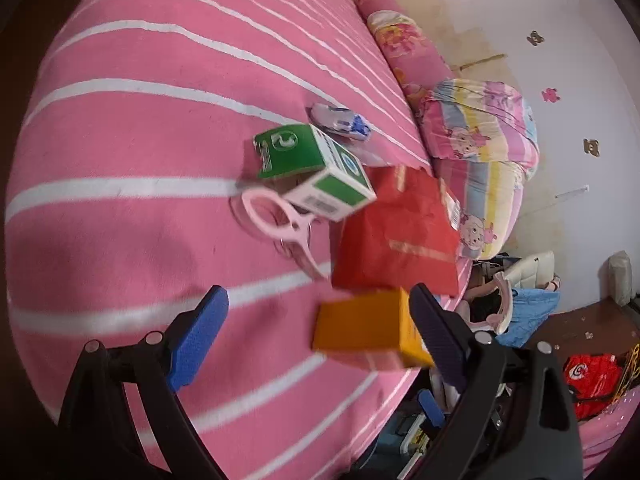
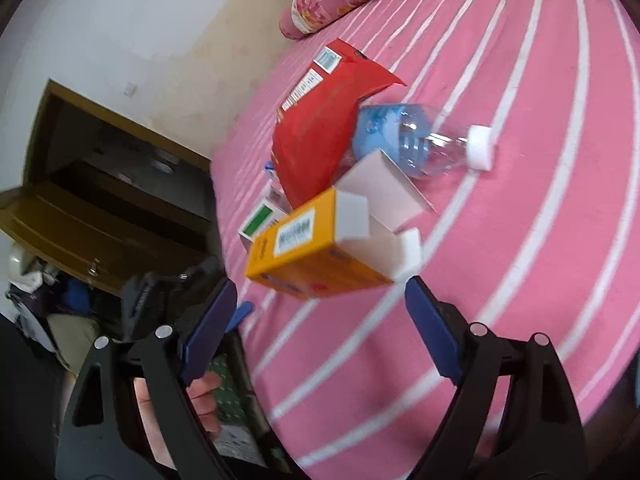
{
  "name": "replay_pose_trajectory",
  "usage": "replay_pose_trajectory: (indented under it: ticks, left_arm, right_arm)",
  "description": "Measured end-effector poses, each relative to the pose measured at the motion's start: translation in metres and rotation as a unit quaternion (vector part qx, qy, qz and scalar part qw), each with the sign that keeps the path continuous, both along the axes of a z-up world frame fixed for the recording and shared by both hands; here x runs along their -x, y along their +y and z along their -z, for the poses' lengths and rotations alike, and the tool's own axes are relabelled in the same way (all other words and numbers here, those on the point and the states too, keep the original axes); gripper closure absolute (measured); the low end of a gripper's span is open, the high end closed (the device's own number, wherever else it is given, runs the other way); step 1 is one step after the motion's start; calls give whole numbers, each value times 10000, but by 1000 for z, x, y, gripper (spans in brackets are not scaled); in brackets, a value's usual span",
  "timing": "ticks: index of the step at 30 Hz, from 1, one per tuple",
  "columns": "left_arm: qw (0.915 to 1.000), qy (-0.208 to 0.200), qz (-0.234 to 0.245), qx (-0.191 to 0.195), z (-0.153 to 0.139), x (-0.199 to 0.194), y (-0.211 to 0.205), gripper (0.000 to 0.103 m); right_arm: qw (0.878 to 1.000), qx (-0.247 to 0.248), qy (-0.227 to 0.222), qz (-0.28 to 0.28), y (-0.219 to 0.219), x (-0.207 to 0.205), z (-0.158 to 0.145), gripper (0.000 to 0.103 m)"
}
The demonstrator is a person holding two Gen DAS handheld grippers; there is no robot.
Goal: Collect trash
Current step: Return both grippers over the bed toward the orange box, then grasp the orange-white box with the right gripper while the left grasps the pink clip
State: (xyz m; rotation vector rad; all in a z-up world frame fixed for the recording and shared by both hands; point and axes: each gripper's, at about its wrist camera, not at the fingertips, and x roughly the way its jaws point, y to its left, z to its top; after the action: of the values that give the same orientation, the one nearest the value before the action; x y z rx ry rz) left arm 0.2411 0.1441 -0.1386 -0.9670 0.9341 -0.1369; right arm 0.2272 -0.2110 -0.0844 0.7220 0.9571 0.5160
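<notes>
Trash lies on a pink striped bed [image 1: 120, 152]. An open orange carton [image 1: 368, 326] [image 2: 320, 252] lies nearest both grippers. Behind it are a red packet [image 1: 396, 232] [image 2: 320, 128], a green and white box [image 1: 316, 172] [image 2: 260, 220], a clear plastic bottle [image 2: 420, 140] with a white cap, and a small blue and white wrapper [image 1: 340, 122]. My left gripper [image 1: 320, 332] is open, its right finger beside the orange carton. My right gripper [image 2: 320, 320] is open just in front of the carton, empty.
A pink scissor-like handle [image 1: 276, 220] lies under the green box. Folded quilts and pillows [image 1: 476, 148] sit at the bed's head by the wall. A wooden cabinet [image 2: 100, 184] stands past the bed edge. Clutter [image 1: 520, 308] lies on the floor beside the bed.
</notes>
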Motion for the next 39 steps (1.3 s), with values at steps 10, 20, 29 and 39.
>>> replay_pose_trajectory:
  ticks: [10,20,29,39]
  left_arm:
    - [9985,351,-212,373,29,-40,16,21]
    - [9992,271,-305,-28,27,-48,14,45]
    - [9982,334,-503,37,36,-45,27,82]
    - [9963,319,-560,566,35,-36,26,89]
  right_arm:
    - [9973,-690,-183,-155,17,-28,18,18]
    - [9923,-1179,338,-150,11,-46,42,34]
    - [9827,-1703,711,-180,3,-48,59,52]
    - [9818,-1842,353,-308,6,-42,45,90]
